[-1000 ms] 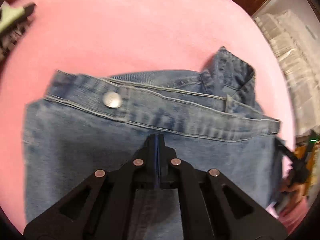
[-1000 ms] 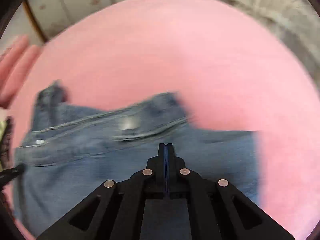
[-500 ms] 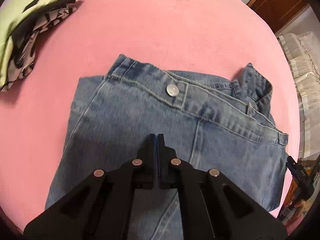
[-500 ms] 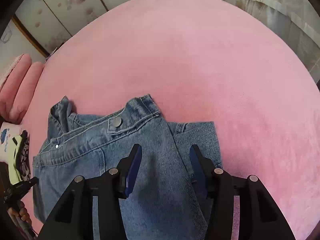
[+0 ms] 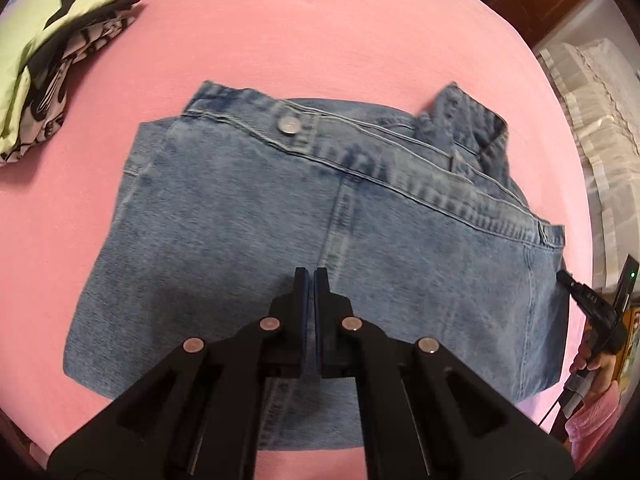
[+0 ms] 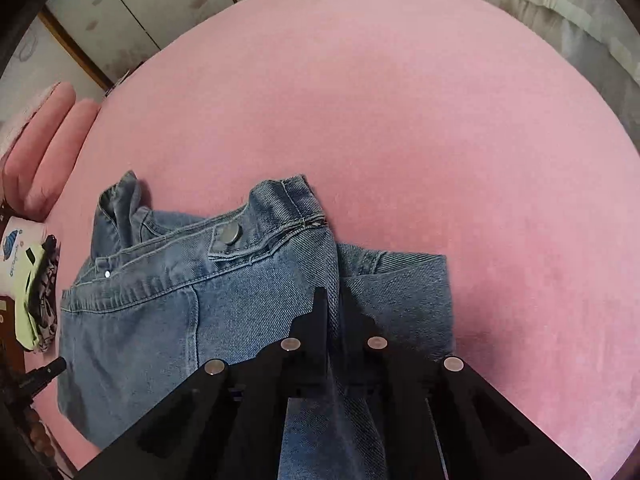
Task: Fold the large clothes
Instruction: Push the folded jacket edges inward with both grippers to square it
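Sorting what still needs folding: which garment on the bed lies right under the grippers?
The blue jeans, folded flat with the metal waist button showing. The other garment, a yellow-green and black-patterned one, lies bunched near the bed's far corner.

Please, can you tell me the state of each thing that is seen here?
jeans: folded, lying flat on the pink bed.
left gripper: shut, empty, above the jeans.
right gripper: jaws just closed, pinching the jeans' folded edge.
green-and-black garment: bunched, lying apart from the jeans.

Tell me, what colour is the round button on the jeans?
Silver metal button, clearest in the left wrist view.
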Demonstrator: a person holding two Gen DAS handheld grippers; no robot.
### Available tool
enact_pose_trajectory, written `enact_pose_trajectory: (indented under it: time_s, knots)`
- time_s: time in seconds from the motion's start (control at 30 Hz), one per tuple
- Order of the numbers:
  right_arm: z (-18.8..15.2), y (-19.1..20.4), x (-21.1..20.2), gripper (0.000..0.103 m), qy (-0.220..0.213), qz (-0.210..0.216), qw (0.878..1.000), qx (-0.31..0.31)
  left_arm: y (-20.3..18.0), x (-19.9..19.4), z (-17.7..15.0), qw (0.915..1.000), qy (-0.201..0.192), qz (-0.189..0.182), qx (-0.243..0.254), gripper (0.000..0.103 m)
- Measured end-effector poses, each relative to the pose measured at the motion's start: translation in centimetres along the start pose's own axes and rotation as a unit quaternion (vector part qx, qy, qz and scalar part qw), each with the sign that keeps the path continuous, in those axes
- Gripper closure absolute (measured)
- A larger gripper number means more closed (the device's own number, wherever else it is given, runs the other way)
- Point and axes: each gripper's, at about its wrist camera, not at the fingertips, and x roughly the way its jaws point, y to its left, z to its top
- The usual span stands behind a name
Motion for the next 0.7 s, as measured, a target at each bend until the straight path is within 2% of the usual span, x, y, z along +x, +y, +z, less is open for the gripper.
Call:
enact_pose_trajectory:
  time_s: [0.13,0.2,0.23,0.27,0.33,0.37,0.5,0.6,0.7]
  knots:
    - [-0.1,1.0,-0.6,0.1,-0.006,-0.059,0.998,-0.031,-2.2,-0.3,-0.5,0.9992,0.003,-0.006,0.039,0.102]
    - [0.4,0.6,-0.2,0.103,-0.025,-0.123,0.992,-0.021,-3.2,-0.2,-0.8,0.9984,0.004,-0.004,0.057,0.102]
    - [0.8,0.3,-0.2,0.103,-0.042,-0.183,0.982,-0.013,-3.7,-0.1,-1.0,0.9979,0.008,-0.009,0.064,0.102]
    - [1.5,-0.7,-0.4,0.103,-0.051,-0.183,0.982,0.011,-3.8,-0.1,-1.0,0.9976,0.01,-0.011,0.068,0.102]
    - [2.3,-2.5,-1.0,0.103,-0.046,-0.091,0.992,0.078,-4.2,-0.1,-1.5,0.9967,0.014,-0.014,0.079,0.102]
    - [2.4,-2.5,-1.5,0.103,-0.049,-0.08,0.992,0.081,-4.5,-0.2,-1.8,0.9961,0.014,-0.016,0.086,0.102]
    - [1.6,-0.1,-4.6,0.103,-0.067,-0.075,0.995,0.009,-4.5,-0.8,-2.8,0.9951,0.019,-0.02,0.095,0.102]
    - [0.0,2.1,-6.1,0.103,-0.04,-0.011,0.999,-0.001,-4.4,-1.6,-3.6,0.995,0.026,-0.037,0.089,0.102]
    - [-2.5,5.6,-6.9,0.103,-0.013,0.067,0.998,-0.015,-4.8,-2.1,-4.1,0.9933,0.031,-0.068,0.088,0.102]
